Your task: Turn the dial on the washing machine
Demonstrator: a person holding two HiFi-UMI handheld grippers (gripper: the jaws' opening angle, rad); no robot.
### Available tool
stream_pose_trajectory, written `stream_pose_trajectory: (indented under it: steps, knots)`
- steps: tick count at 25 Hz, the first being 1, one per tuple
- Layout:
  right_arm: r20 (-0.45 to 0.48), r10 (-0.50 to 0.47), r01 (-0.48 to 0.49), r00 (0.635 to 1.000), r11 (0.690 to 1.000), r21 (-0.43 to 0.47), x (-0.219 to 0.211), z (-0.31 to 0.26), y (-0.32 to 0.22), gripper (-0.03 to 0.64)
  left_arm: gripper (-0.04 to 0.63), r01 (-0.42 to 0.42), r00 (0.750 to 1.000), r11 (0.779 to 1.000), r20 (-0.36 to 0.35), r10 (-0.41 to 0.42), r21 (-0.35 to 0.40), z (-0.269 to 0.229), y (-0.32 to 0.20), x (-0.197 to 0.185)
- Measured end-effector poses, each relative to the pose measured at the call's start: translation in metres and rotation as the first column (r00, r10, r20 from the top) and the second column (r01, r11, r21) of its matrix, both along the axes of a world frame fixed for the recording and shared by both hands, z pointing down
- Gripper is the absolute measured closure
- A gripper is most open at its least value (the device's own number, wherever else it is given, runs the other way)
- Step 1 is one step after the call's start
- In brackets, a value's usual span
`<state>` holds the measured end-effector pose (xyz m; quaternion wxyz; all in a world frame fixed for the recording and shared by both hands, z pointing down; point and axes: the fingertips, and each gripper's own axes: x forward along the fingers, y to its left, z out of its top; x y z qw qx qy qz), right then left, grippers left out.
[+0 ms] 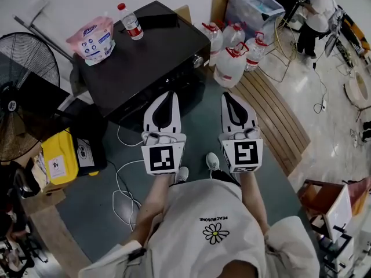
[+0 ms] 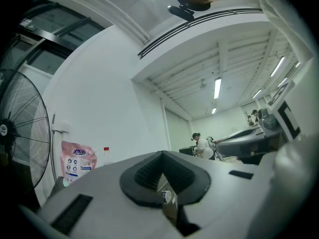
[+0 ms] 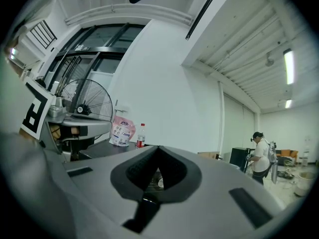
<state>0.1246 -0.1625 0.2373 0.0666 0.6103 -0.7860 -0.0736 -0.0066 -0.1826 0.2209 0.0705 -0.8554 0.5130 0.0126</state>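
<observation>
Left gripper (image 1: pixel 168 97) and right gripper (image 1: pixel 227 99), both closed on nothing, side by side mid-frame, just short of the black washing machine (image 1: pixel 145 57) and clear of its dial (image 1: pixel 198 61) at upper centre; fits before or after turning, setting unreadable.

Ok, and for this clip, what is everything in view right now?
washing machine: one, black, by the wall ahead of the person
dial: one, small and silvery, at the machine's front right corner
detergent pouch: one, pink, on the machine's top, left side
water bottle: one, clear with red cap and label, on the machine's top
jugs: at least four, clear with red caps, on the floor right of the machine
fan: one, black, far left
case: one, yellow, on the floor at left
cable: one, white, on the floor
bystander: one, white top, far right
left claw: white with black pads, shut, empty, short of the machine
right claw: same, shut, empty
</observation>
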Motion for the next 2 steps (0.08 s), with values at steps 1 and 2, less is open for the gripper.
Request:
stream_pose_trajectory:
  steps: [1, 2]
  knots:
    - [-0.001, 0.0, 0.0, 1.0, 1.0, 0.001, 0.0, -0.0003, -0.0002, 0.615, 0.597, -0.001, 1.0, 1.0, -0.001, 0.001, -0.001, 0.0, -0.0001, 0.0]
    - [-0.002, -0.001, 0.001, 1.0, 1.0, 0.001, 0.0, -0.0005, -0.0004, 0.615, 0.597, -0.001, 1.0, 1.0, -0.001, 0.001, -0.002, -0.0001, -0.0002, 0.0001]
